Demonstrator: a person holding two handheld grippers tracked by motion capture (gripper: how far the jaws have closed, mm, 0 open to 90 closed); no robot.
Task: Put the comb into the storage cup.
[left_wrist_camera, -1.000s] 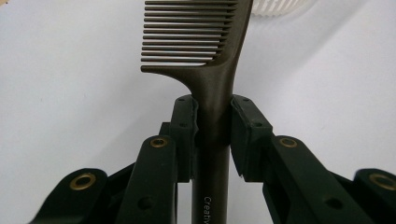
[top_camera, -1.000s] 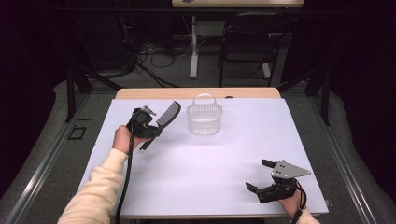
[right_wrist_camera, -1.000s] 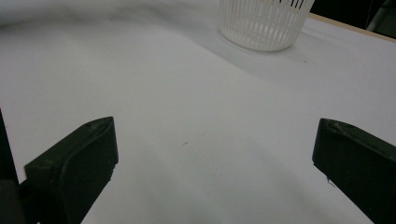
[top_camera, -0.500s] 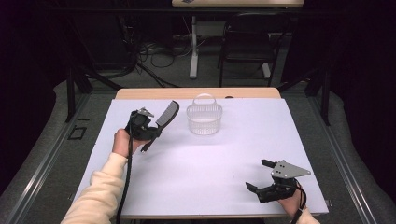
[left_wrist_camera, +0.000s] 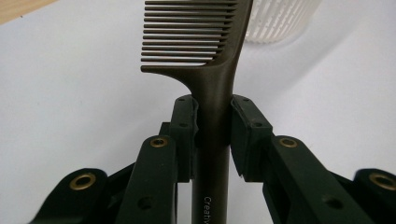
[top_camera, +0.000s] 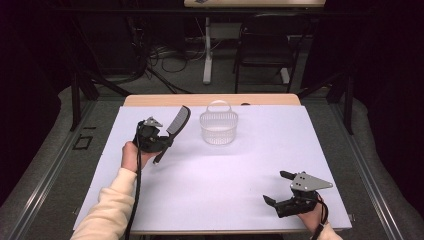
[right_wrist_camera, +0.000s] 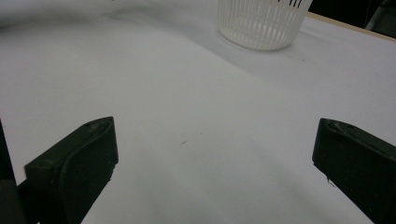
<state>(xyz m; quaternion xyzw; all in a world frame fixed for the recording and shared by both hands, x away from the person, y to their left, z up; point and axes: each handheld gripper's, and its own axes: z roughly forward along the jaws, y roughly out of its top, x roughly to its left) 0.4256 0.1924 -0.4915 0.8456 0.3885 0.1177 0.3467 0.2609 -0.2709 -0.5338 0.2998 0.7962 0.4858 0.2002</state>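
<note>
Pick is done: left hand-held gripper (top_camera: 161, 140) is pinching the comb (top_camera: 176, 125) by its handle, lifted off the tabletop (top_camera: 225, 175), teeth end pointing up and toward the basket (top_camera: 218, 127). Comb is left of the basket, near it but not over it yet. Right hand-held gripper (top_camera: 284, 189) sits spread wide and empty at the near right, well apart. Likely left to do: carry the comb over the rim and drop it in.

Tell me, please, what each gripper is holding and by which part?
The left gripper holds the comb by its handle; the right gripper holds nothing.
</note>
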